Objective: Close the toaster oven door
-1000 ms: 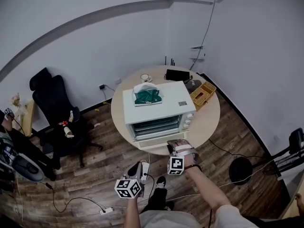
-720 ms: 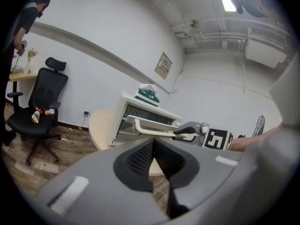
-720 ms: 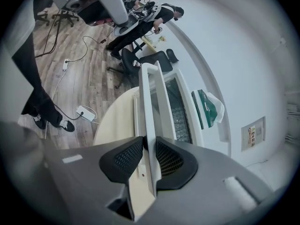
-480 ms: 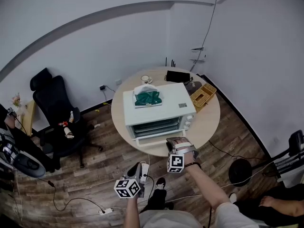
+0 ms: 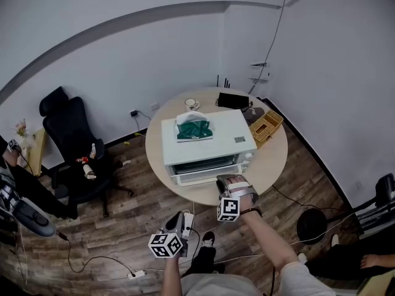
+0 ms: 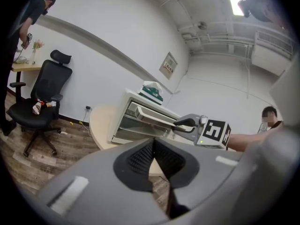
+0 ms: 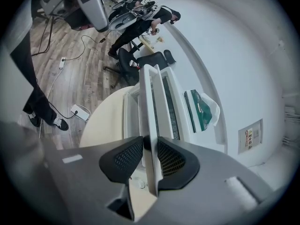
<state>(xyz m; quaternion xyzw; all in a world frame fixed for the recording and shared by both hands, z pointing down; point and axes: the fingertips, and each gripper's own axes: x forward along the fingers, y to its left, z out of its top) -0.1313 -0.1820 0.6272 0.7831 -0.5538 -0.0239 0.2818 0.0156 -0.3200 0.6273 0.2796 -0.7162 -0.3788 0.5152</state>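
Note:
A white toaster oven [image 5: 207, 137] stands on a round table [image 5: 271, 159]. Its door [image 5: 200, 168] is tilted partway up, with the handle bar along its front edge. My right gripper [image 5: 225, 182] is shut on that handle; in the right gripper view the bar [image 7: 149, 107] runs between both pads of the right gripper [image 7: 150, 157]. My left gripper [image 5: 178, 219] hangs below the table edge, over the floor, shut and empty. In the left gripper view the left gripper [image 6: 154, 161] points at the oven [image 6: 140, 118], and the right gripper [image 6: 187, 123] shows at the door's edge.
A green bag [image 5: 194, 128] lies on the oven's top. A wicker basket [image 5: 265, 124], a cup [image 5: 191, 103] and a black box [image 5: 233, 100] sit at the table's back. A black office chair [image 5: 71, 137] stands at the left. A power strip [image 5: 188, 222] and cables lie on the floor.
The oven door has swung up from lying nearly flat to a steeper tilt, hiding more of the racks. My right gripper has risen with the handle. The left gripper has stayed put.

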